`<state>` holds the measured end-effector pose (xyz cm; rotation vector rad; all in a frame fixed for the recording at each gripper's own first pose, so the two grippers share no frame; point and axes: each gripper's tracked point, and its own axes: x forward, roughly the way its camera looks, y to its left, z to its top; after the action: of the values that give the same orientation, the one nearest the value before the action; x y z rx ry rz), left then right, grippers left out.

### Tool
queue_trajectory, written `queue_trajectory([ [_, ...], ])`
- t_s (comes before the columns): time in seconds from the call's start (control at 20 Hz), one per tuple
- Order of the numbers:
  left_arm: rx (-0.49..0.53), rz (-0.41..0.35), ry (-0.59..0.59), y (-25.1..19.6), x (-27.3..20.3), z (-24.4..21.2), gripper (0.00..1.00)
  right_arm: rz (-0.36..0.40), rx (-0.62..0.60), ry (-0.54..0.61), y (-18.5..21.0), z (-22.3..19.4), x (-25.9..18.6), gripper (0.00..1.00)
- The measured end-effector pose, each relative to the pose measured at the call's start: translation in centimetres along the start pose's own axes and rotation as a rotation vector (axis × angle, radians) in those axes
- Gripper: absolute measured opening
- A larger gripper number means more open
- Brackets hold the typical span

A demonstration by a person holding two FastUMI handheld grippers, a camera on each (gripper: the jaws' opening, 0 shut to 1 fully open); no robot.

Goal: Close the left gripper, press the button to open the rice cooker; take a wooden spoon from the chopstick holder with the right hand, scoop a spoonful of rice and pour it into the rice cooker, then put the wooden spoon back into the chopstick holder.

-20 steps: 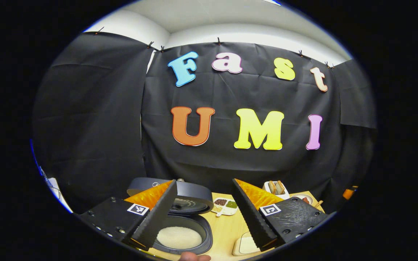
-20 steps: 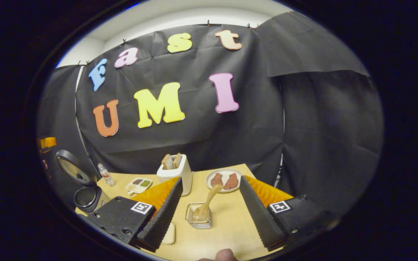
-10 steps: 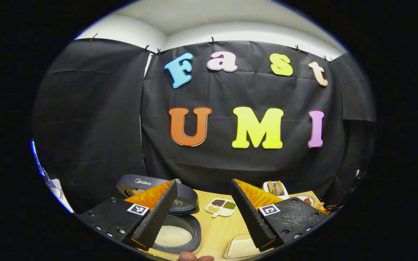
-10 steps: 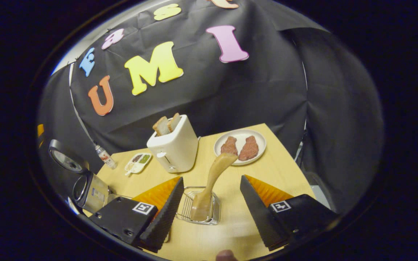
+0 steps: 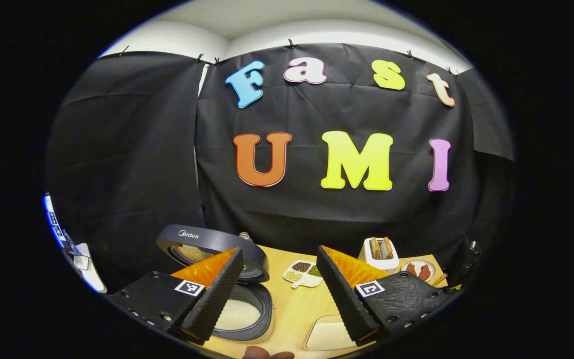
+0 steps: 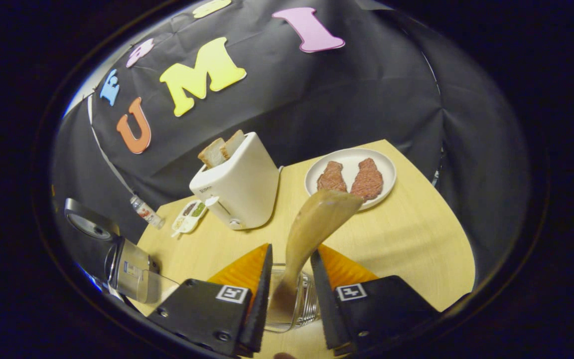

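Reaching for wooden spoon (image 6: 312, 224) — upright in chopstick holder (image 6: 306, 299), near table edge; right gripper (image 6: 289, 299) narrowed around it, contact uncertain. Next: clamp handle, lift. Left gripper (image 5: 279, 294) spread, idle; rice cooker (image 5: 217, 279) lid up.

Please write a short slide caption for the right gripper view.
Right tool closing around the wooden spoon standing in the chopstick holder.

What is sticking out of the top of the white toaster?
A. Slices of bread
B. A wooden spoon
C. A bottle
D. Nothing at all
A. In the right gripper view, two slices of bread poke up out of the slots of the toaster, which stands on the table near the plate.
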<state>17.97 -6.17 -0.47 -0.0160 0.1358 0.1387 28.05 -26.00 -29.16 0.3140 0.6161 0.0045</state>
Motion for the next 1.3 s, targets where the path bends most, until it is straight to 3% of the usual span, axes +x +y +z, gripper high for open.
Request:
queue_trajectory([
  [0.1, -0.001, -0.007, 0.002, 0.1, 0.0, 0.0, 0.95, -0.006, 0.001, -0.001, 0.2, 0.2, -0.3, 0.33],
  [0.15, -0.002, -0.012, -0.002, 0.3, 0.0, 0.1, 0.95, 0.0, 0.008, 0.003, 0.6, 0.2, -0.5, 0.21],
  [0.3, -0.003, -0.029, -0.02, 1.1, -0.3, 0.3, 0.95, -0.023, 0.013, 0.015, 1.2, -0.1, -1.9, 0.17],
  [0.45, 0.015, -0.065, -0.045, 2.1, -1.0, 0.5, 0.95, -0.05, -0.025, -0.046, 2.6, 1.9, -3.9, 0.09],
  [0.65, 0.001, -0.131, -0.077, 4.3, -2.3, 0.5, 0.95, -0.134, -0.095, -0.148, 5.2, 5.1, -7.5, 0.08],
  [0.85, 0.005, -0.161, -0.121, 8.1, -3.6, 0.8, 0.95, -0.129, -0.145, -0.21, 11.9, 6.0, -11.9, 0.08],
  [1.05, 0.024, -0.209, -0.149, 11.2, -4.8, -0.1, 0.95, -0.078, -0.176, -0.212, 19.5, 3.6, -13.1, 0.08],
  [1.3, 0.06, -0.289, -0.158, 14.6, -5.6, -2.4, 0.95, -0.097, -0.225, -0.079, 23.2, -4.0, -10.2, 0.08],
])
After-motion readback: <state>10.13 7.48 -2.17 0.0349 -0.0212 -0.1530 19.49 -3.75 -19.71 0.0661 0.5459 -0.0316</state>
